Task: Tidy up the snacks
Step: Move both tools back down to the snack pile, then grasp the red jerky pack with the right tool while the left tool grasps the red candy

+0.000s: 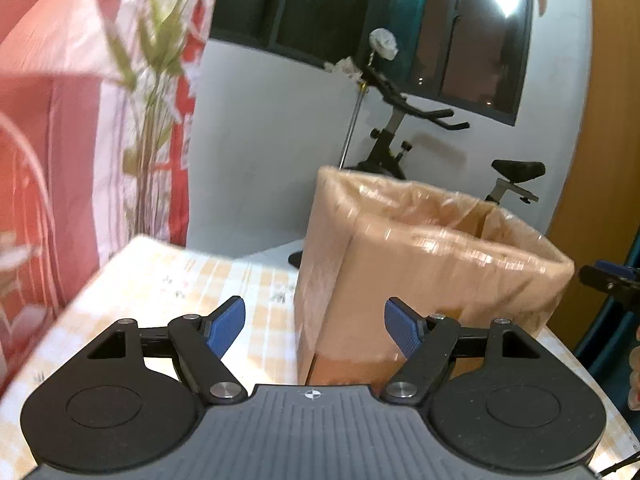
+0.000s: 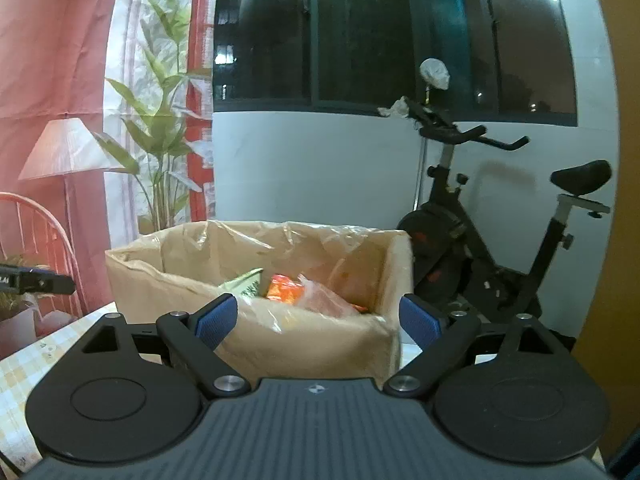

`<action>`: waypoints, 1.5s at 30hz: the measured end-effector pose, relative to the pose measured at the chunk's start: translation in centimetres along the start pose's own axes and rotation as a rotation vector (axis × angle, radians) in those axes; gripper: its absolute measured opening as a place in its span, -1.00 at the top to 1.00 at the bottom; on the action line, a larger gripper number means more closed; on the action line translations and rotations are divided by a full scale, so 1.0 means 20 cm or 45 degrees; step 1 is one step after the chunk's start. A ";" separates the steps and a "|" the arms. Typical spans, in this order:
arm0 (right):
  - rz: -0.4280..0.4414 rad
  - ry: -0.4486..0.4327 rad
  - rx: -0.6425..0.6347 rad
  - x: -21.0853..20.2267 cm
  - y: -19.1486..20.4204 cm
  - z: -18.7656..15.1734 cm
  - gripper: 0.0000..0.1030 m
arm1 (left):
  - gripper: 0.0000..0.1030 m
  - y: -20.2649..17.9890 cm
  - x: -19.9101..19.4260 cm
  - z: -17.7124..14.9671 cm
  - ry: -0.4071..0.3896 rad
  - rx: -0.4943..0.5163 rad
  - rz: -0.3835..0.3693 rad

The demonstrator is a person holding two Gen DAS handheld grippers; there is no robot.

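Note:
A cardboard box (image 1: 420, 264) lined with clear plastic stands on the checked tablecloth (image 1: 180, 280). My left gripper (image 1: 315, 308) is open just in front of the box's near corner, with nothing between its blue pads. In the right wrist view, the same box (image 2: 280, 344) holds an orange packet (image 2: 284, 288), a green and white packet (image 2: 248, 284) and a clear bag of reddish snacks (image 2: 324, 300). My right gripper (image 2: 318, 304) is open in front of the box's near wall and holds nothing. Each gripper shows at the edge of the other's view, the right gripper (image 1: 612, 280) and the left gripper (image 2: 36, 280).
An exercise bike (image 2: 480, 240) stands behind the box by the white wall. A potted plant (image 2: 160, 140), a floor lamp (image 2: 68, 152) and a red chair (image 2: 36, 224) are at the left by a red curtain. The table's far edge lies just behind the box.

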State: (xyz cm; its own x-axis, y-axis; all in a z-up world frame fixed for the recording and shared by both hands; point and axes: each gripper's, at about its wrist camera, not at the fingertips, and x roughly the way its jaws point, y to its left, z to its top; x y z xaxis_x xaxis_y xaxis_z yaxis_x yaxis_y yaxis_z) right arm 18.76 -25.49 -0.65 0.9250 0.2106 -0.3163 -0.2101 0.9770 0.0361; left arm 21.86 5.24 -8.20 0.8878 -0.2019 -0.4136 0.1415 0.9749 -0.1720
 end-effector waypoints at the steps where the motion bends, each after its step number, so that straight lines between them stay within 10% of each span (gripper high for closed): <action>1: -0.009 -0.008 -0.005 -0.02 0.00 -0.02 -0.75 | -0.53 0.01 0.00 -0.03 0.012 -0.014 0.010; 16: -0.219 0.195 0.042 -0.05 -0.11 -0.51 -0.66 | -0.52 0.12 0.06 -0.33 0.149 -0.061 0.105; 34: -0.120 0.604 0.062 0.41 -0.02 -0.74 -0.67 | -0.51 0.10 0.08 -0.44 0.201 -0.065 0.124; 45: -0.061 0.517 -0.013 0.27 0.08 -0.77 -0.17 | -0.51 0.09 0.08 -0.51 0.257 -0.076 0.141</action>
State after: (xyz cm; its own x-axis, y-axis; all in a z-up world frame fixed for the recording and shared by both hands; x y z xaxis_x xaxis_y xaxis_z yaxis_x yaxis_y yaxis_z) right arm 18.52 -23.36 -16.79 0.7340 0.1326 -0.6660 -0.1751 0.9846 0.0031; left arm 19.13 5.78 -18.32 0.7899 -0.1142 -0.6025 0.0164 0.9861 -0.1655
